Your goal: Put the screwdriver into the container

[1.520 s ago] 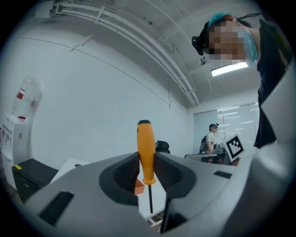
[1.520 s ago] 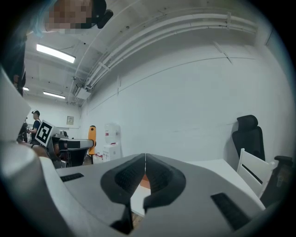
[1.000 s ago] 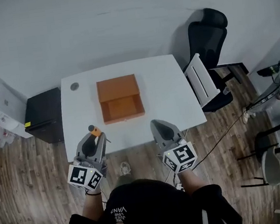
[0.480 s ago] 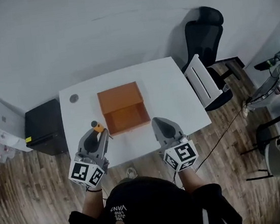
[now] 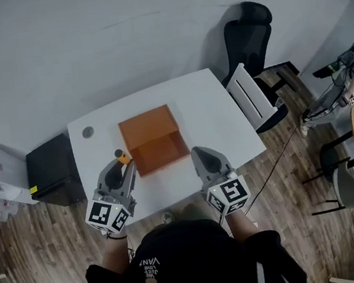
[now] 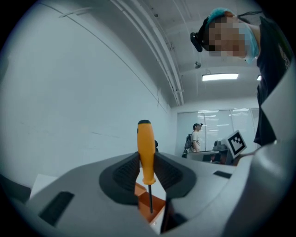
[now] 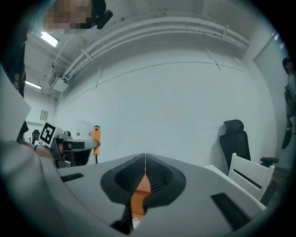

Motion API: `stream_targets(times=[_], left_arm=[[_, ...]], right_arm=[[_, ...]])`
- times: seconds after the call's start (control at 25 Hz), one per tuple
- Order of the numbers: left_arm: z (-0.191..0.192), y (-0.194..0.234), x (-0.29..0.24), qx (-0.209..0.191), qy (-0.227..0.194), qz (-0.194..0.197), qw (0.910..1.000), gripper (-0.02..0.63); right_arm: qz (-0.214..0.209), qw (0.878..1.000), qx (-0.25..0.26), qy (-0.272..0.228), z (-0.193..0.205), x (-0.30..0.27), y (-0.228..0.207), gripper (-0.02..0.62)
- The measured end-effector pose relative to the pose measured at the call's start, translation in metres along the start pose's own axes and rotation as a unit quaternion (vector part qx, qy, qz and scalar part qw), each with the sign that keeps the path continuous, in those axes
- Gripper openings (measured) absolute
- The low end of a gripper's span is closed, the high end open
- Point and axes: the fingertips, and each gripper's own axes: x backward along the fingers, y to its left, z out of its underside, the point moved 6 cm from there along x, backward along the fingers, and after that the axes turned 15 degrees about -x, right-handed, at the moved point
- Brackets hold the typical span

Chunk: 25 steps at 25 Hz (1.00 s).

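Closer to the container [image 5: 153, 141] than a second ago, the screwdriver [image 6: 146, 150] stands upright, handle up, grasped by the left gripper [image 5: 120, 168] just beside the container's front left corner, over the white bench [image 5: 218, 113]. The right gripper [image 5: 204, 158] is clenched, empty.

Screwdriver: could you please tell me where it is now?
The screwdriver stands upright, clamped in the left gripper, at the head view's left, just left of the orange box on the table.
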Motion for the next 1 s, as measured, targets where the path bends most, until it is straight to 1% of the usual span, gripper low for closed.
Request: stream_targets(times=[0.16,0.32,0.48,0.64,1.0], left_arm=[[0.005,0.006,-0.012,-0.001,0.006,0.006,1.0000,0.101],[0.008,0.010,-0.023,-0.003,0.014,0.004,0.9999,0.101],[0.013,0.013,-0.034,-0.017,0.026,0.009,0.9995,0.100],[0.019,0.015,-0.046,-0.042,0.044,0.018,0.9980,0.101],[0.033,0.019,-0.074,-0.056,0.058,0.031,0.9962,0.101]], right_arm=[[0.007,1.000,-0.001,0.002,-0.003,-0.005,-0.007,0.012],[0.006,1.000,-0.001,0.005,-0.008,-0.012,-0.017,0.012],[0.000,1.000,-0.002,0.007,-0.014,-0.024,-0.023,0.012],[-0.007,1.000,-0.002,0.010,-0.019,-0.035,-0.027,0.012],[-0.001,1.000,-0.006,0.014,-0.021,-0.044,-0.045,0.012]])
